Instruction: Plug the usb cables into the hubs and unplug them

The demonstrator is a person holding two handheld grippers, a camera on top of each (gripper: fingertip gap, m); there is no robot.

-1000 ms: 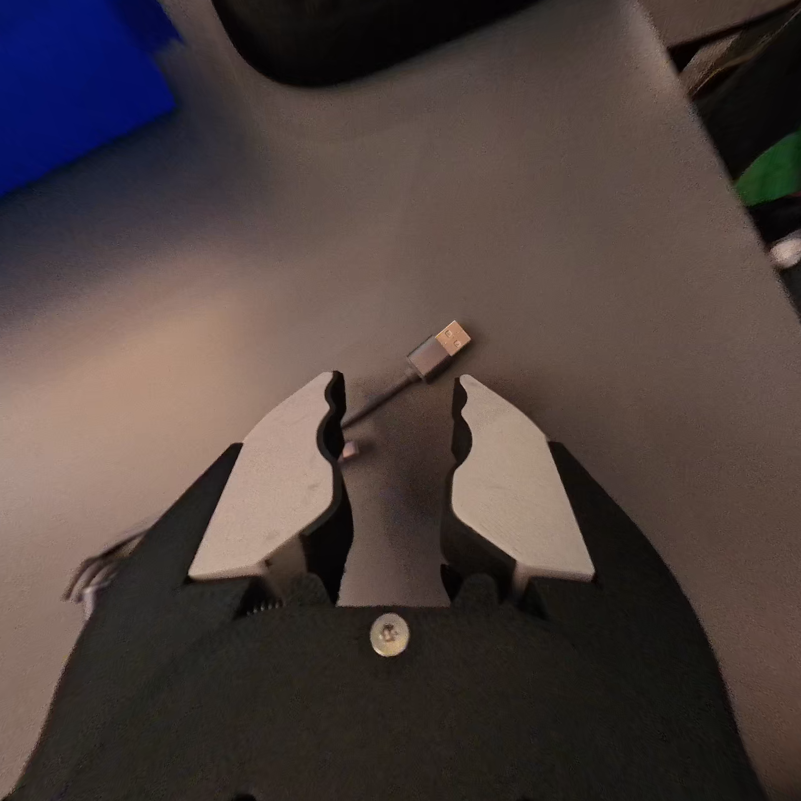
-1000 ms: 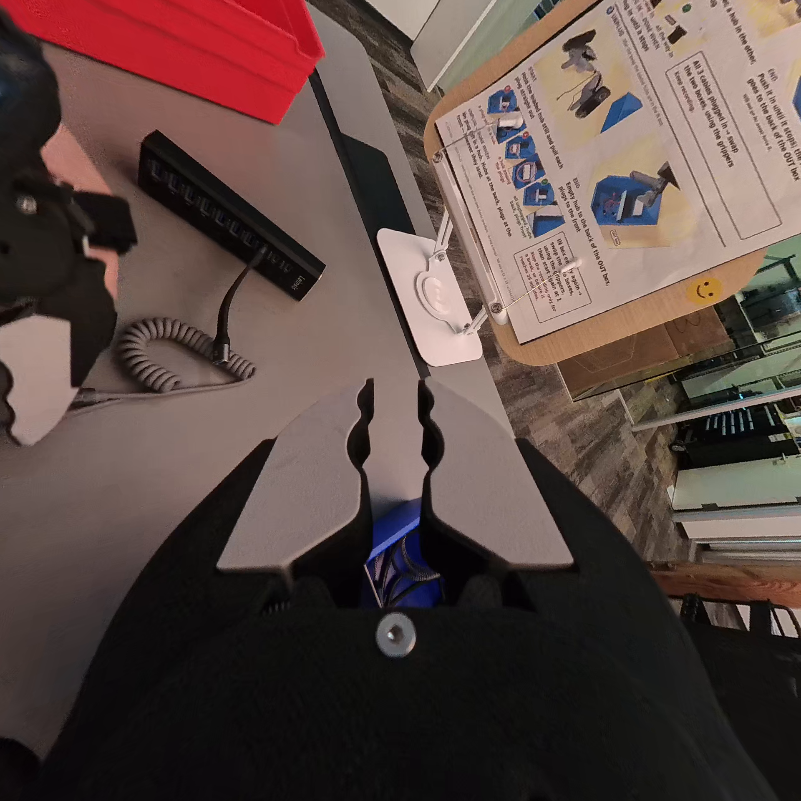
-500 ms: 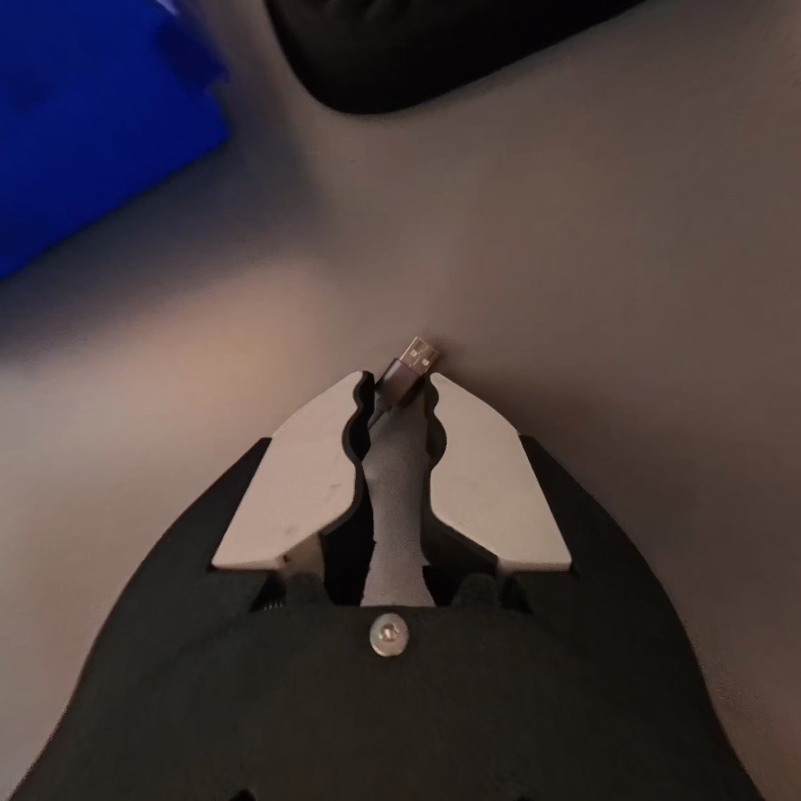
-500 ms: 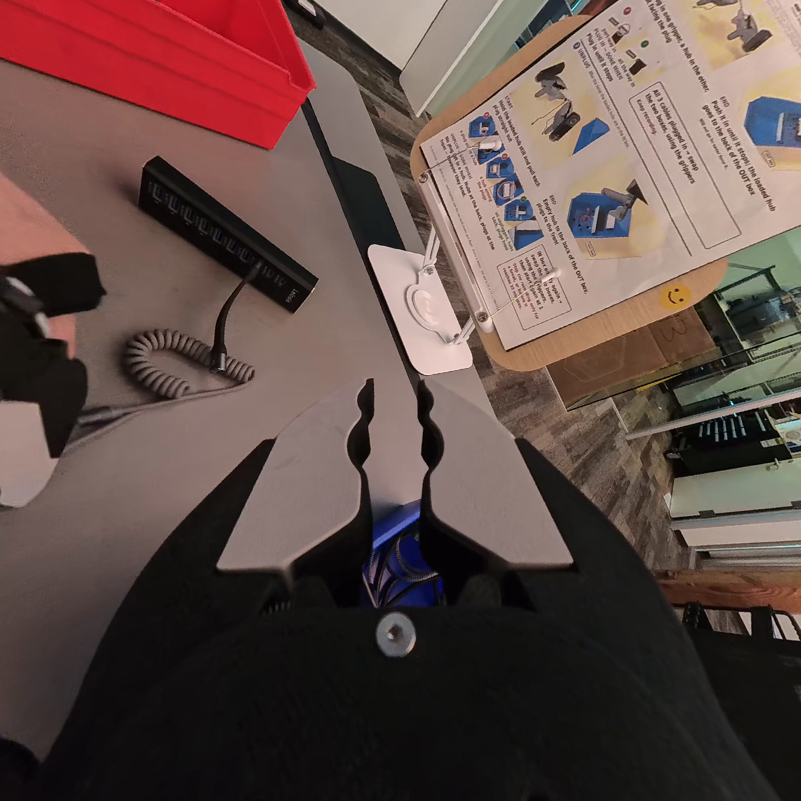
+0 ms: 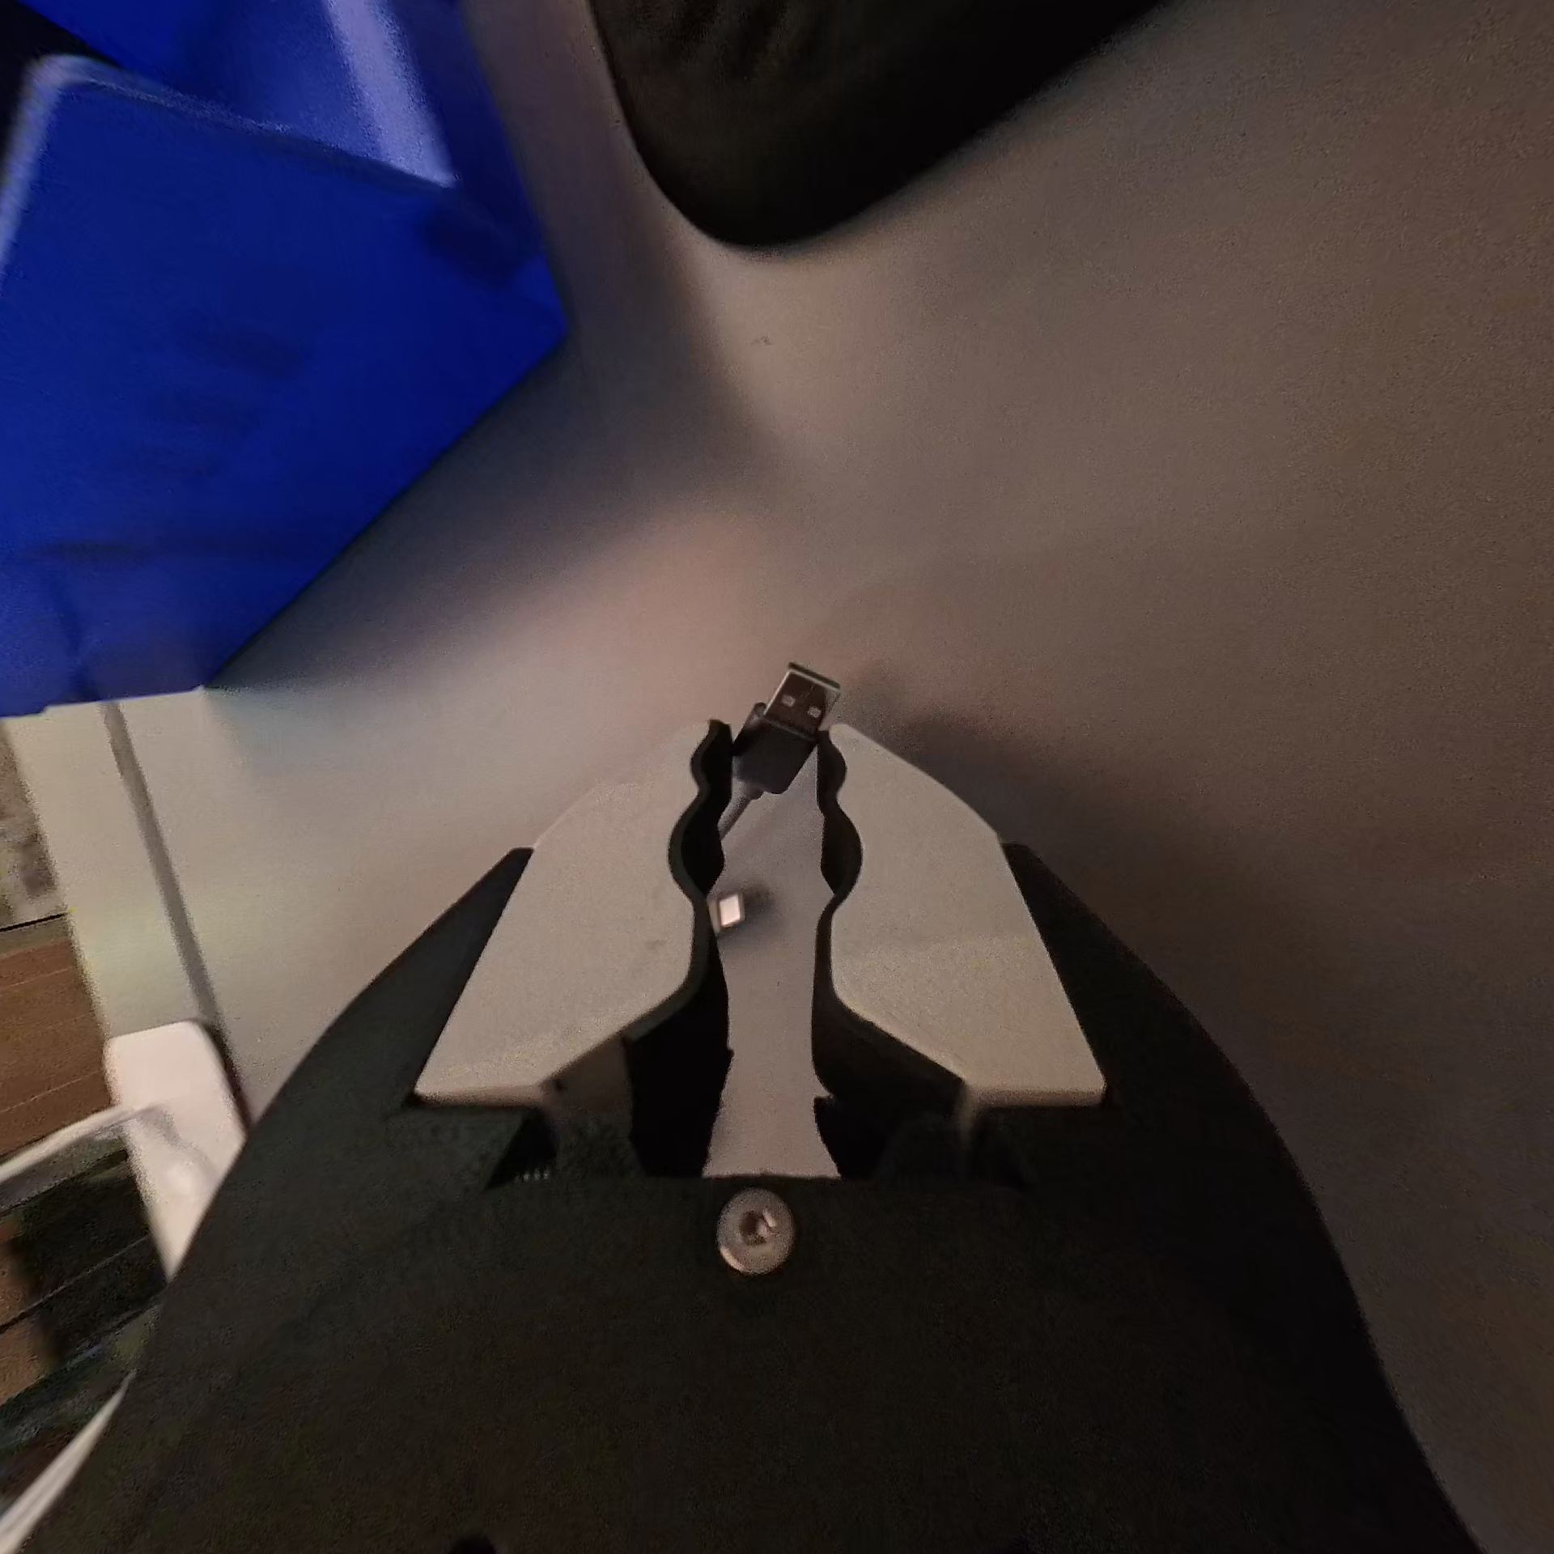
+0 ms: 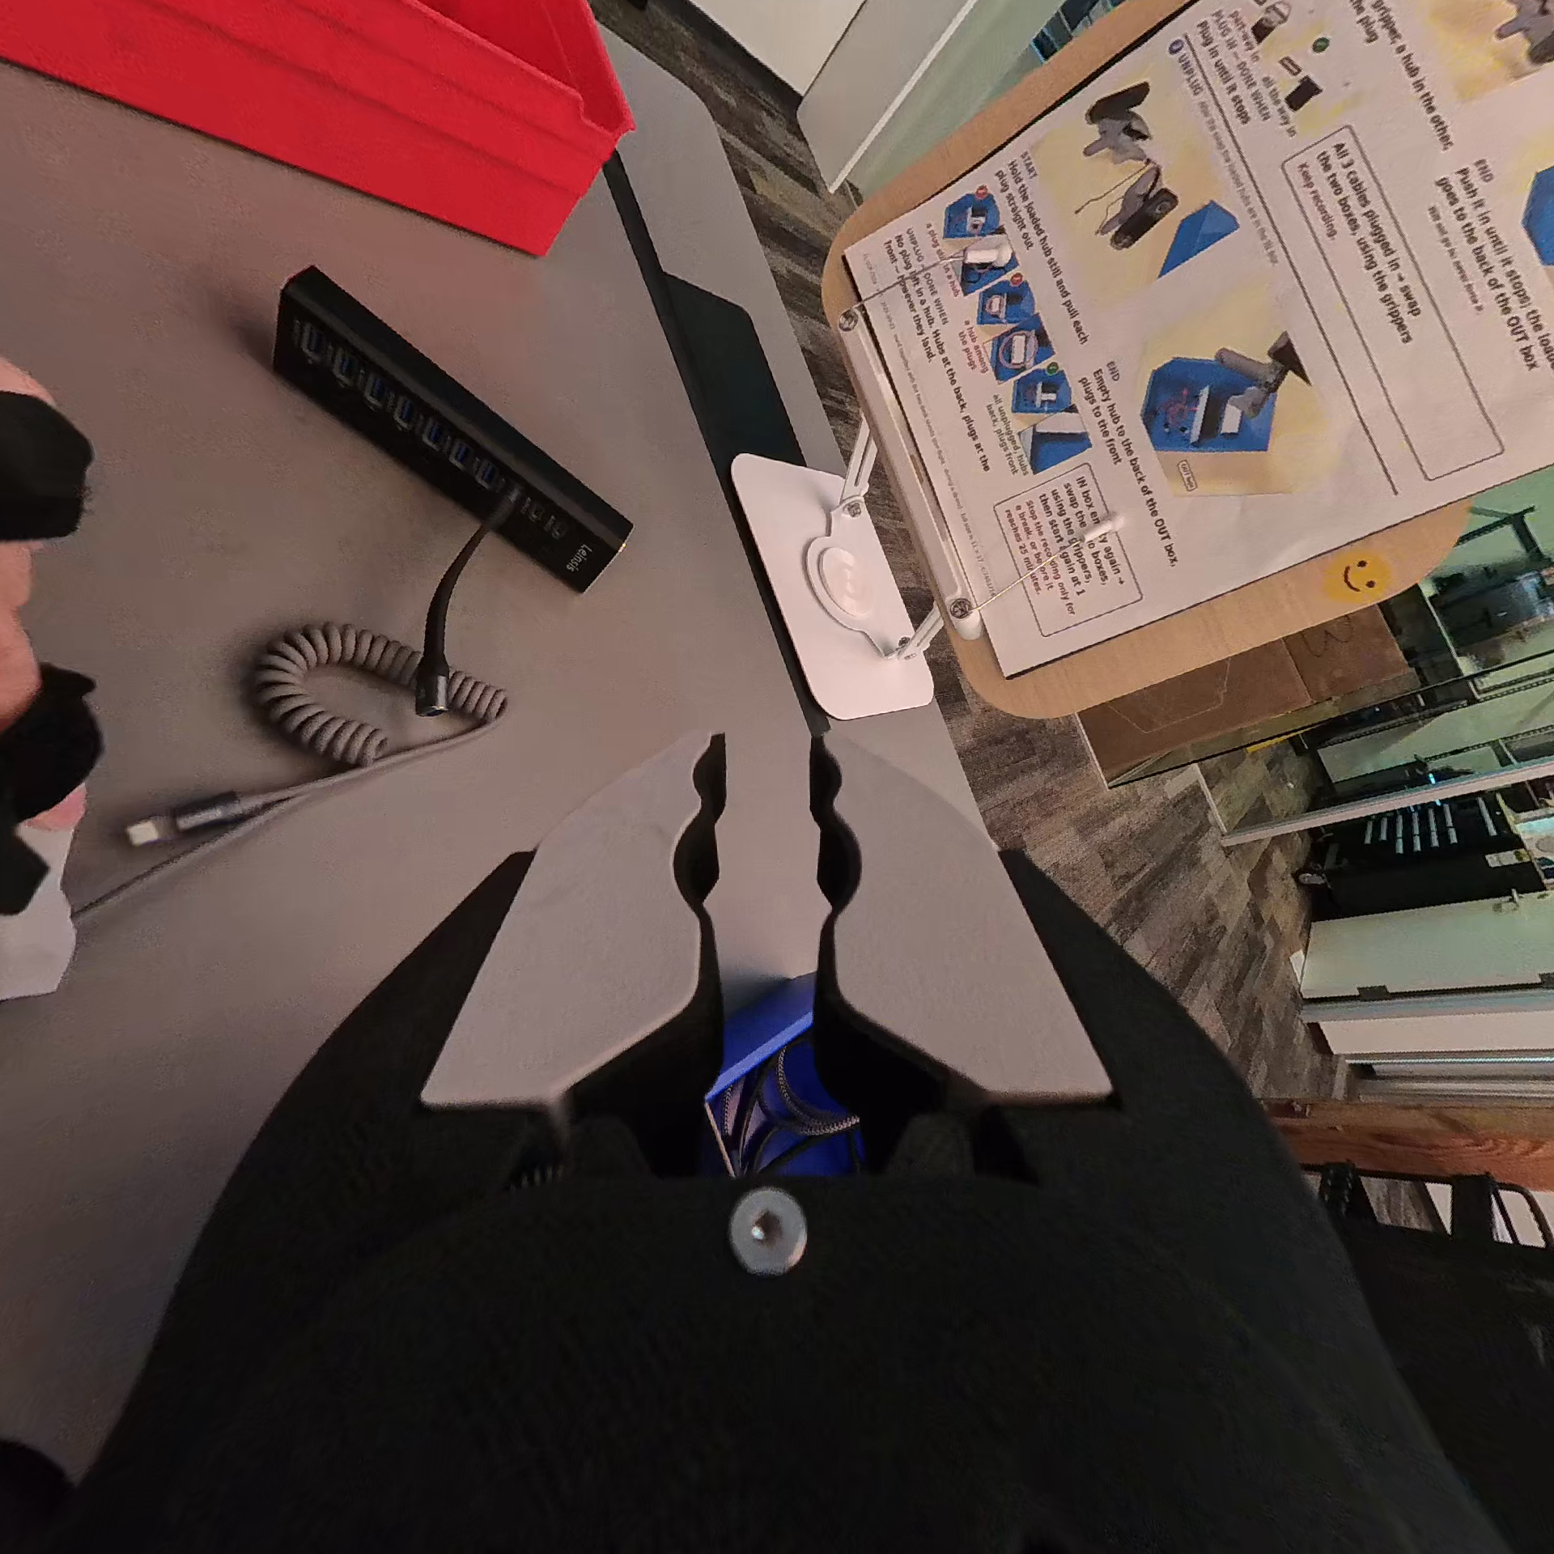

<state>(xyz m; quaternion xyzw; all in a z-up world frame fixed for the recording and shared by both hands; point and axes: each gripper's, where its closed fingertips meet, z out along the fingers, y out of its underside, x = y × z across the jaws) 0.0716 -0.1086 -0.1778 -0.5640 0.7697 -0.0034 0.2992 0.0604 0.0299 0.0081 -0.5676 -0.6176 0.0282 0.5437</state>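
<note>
My left gripper (image 5: pixel 774 744) is shut on the grey housing of a USB plug (image 5: pixel 799 702). The plug's metal end sticks out past the fingertips, above the grey table (image 5: pixel 1093 589). A small connector end (image 5: pixel 730 910) lies on the table below the fingers. In the right wrist view a black hub (image 6: pixel 446 429) lies on the table with one black plug in it. That plug leads to a coiled grey cable (image 6: pixel 353 681). A loose connector (image 6: pixel 193 816) lies to the left of the coil. My right gripper (image 6: pixel 765 748) hovers above the table edge, empty, its jaws a narrow gap apart.
A blue bin (image 5: pixel 210 378) stands left of the held plug, and a black object (image 5: pixel 841 101) is behind it. A red bin (image 6: pixel 336 92) sits behind the hub. A white stand (image 6: pixel 832 589) holds an instruction sheet (image 6: pixel 1219 294). A blue bin with cables (image 6: pixel 774 1085) lies under my right gripper. A hand (image 6: pixel 25 589) shows at the left edge.
My left gripper closed on the USB plug's housing and lifted it off the table, and the blue bin now looks closer. My right gripper kept the same narrow gap.
</note>
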